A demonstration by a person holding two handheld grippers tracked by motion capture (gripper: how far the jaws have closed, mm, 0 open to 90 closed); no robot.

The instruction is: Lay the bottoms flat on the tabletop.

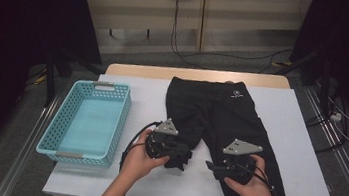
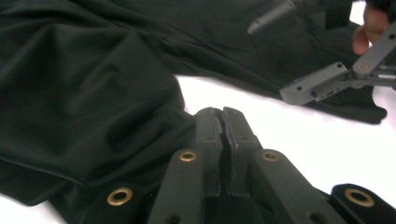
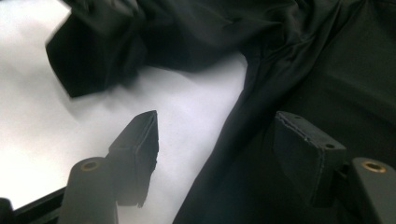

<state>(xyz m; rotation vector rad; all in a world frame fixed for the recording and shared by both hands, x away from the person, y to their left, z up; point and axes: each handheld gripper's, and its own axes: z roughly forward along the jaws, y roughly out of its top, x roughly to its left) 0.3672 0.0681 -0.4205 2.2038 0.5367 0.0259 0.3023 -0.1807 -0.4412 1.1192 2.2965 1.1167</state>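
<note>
Black shorts [image 1: 220, 119] spread flat across the white bench [image 1: 298, 143], waistband toward twelve o'clock, both legs running down toward six. Left leg bunched up at its hem, right leg lying long and smooth toward five o'clock.

Left gripper [image 1: 175, 154] at seven o'clock of the shorts, clenched on the crumpled hem of the left leg; in the left gripper view the jaws pressed nearly together, dark cloth [image 2: 93, 107] heaped just beside them at nine o'clock, whether a fold sits pinched between the pads hard to make out. Right gripper [image 1: 214, 167] at five o'clock, jaws released and standing apart; in the right gripper view one jaw over bare white bench, the other over the right leg's cloth [image 3: 327, 70], the leg's inner edge running between them, nothing pinched.

Hem under the left gripper hidden by the hand and the grey plate in the high view. Lower end of the right leg partly covered by the right hand [image 1: 252, 185]. Small white logo [image 1: 236, 94] near the waistband too small to read. Bunched leg blurred in the right gripper view.

Blue basket [image 1: 52, 136] at nine o'clock of the shorts, well apart from them, a strip of bare bench between. Open white bench at three o'clock, and a narrow band at six before the near edge.
</note>
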